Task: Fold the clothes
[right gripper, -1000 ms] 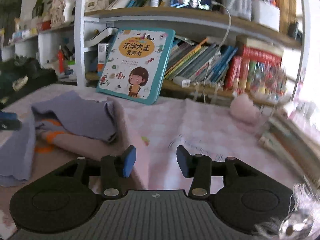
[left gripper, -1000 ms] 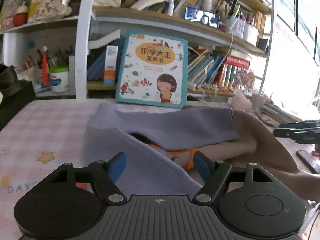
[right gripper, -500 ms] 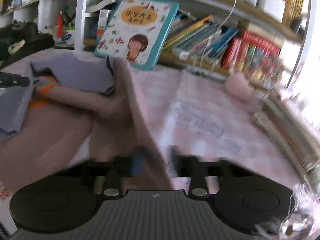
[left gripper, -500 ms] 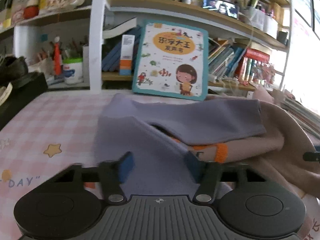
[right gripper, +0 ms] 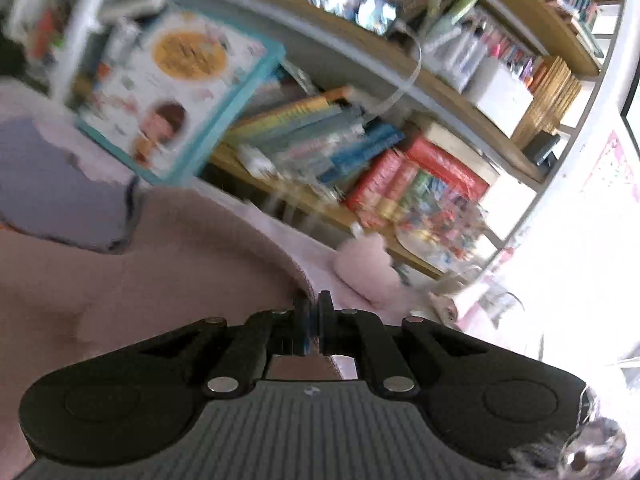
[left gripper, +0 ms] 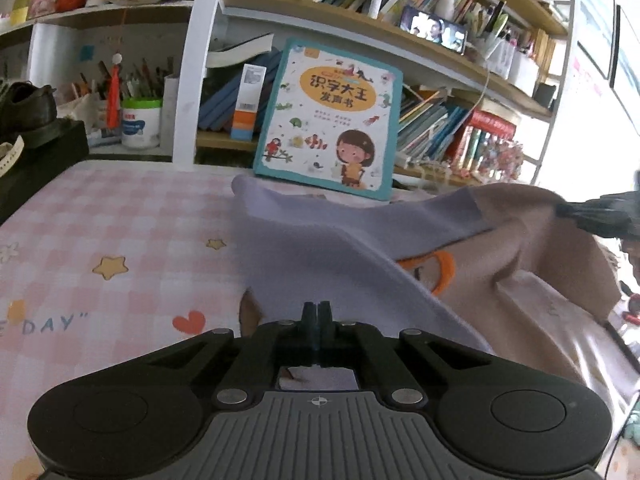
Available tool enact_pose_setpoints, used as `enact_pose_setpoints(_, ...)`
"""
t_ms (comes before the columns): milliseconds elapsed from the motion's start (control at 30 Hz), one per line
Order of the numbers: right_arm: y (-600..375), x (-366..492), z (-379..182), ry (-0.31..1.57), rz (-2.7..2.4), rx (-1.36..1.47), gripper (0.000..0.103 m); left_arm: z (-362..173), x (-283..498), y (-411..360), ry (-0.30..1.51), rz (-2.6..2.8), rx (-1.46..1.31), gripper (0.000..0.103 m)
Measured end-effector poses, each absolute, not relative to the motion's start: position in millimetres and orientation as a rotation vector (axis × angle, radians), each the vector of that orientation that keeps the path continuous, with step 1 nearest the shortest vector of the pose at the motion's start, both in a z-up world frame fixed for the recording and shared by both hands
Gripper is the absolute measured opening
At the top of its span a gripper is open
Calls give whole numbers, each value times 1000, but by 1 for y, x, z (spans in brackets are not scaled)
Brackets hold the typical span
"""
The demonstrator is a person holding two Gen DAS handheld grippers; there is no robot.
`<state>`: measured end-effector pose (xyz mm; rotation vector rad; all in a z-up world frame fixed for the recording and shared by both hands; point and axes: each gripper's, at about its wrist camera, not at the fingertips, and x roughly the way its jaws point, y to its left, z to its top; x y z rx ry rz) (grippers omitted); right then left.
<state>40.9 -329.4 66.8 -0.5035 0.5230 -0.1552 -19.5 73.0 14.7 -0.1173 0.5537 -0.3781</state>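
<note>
The soft lavender-and-beige fabric garment with an orange print lay crumpled on the pink checked table. Its lavender part spread toward 10 o'clock; its beige part was lifted toward 3 o'clock, draped in loose folds.

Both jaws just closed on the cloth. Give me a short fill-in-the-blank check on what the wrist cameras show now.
1. The left gripper has its jaws shut on the ____ part of the garment.
2. The right gripper has its jaws shut on the ____ part of the garment.
3. The picture book stands leaning against the ____.
4. The tablecloth is checked in white and ____.

Missing words: lavender; beige; bookshelf; pink
</note>
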Motion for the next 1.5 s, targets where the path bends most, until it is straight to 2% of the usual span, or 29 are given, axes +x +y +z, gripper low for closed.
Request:
enact_pose_setpoints(67, -340, 64, 52, 572, -203, -528, 4, 15, -24, 72, 560, -391, -106, 0)
enact_pose_setpoints(100, -342, 69, 46, 577, -219, -535, 11, 14, -25, 71, 565, -396, -98, 0)
enact_pose_setpoints(133, -343, 73, 40, 580, -235, -542, 21, 14, -25, 70, 568, -399, -89, 4)
enact_pose_setpoints(200, -346, 81, 28, 586, -265, -555, 29, 16, -22, 68, 571, -391, -62, 10)
enact_pose_setpoints(267, -343, 66, 32, 555, -193, -455, 35, 19, -20, 65, 562, -380, -38, 22)
enact_pose_setpoints(300, -342, 59, 34, 538, -154, -401, 39, 21, -18, 63, 549, -378, -33, 34)
enact_pose_setpoints(333, -338, 50, 35, 528, -103, -347, 39, 23, -17, 61, 535, -386, -31, 42)
enact_pose_setpoints(433, -322, 22, 32, 549, 28, -221, 40, 29, -11, 51, 507, -422, -21, 53)
enact_pose_setpoints(633, -294, -37, 16, 593, 175, -108, 40, 34, 4, 27, 493, -438, 26, 65)
enact_pose_setpoints(800, -275, -71, 13, 583, 184, -103, 38, 41, 12, 0, 460, -482, 107, 66)
enact_pose_setpoints(900, -269, -76, 14, 569, 164, -72, 18, 40, 19, -19, 478, -510, 137, 66)
enact_pose_setpoints(1067, -263, -78, 12, 598, 225, -18, 18, 32, 28, -42, 483, -451, 194, 67)
enact_pose_setpoints(1133, -254, -78, 6, 631, 251, -40, 18, 28, 31, -53, 476, -420, 242, 71)
enact_pose_setpoints(1367, -222, -84, -2, 614, 254, -217, 20, 17, 28, -81, 440, -338, 434, 72)
enact_pose_setpoints(1433, -217, -86, -3, 603, 247, -252, 20, 17, 30, -78, 448, -306, 434, 78)
enact_pose_setpoints(1500, -213, -86, -4, 595, 242, -292, 20, 17, 32, -69, 481, -306, 379, 78)
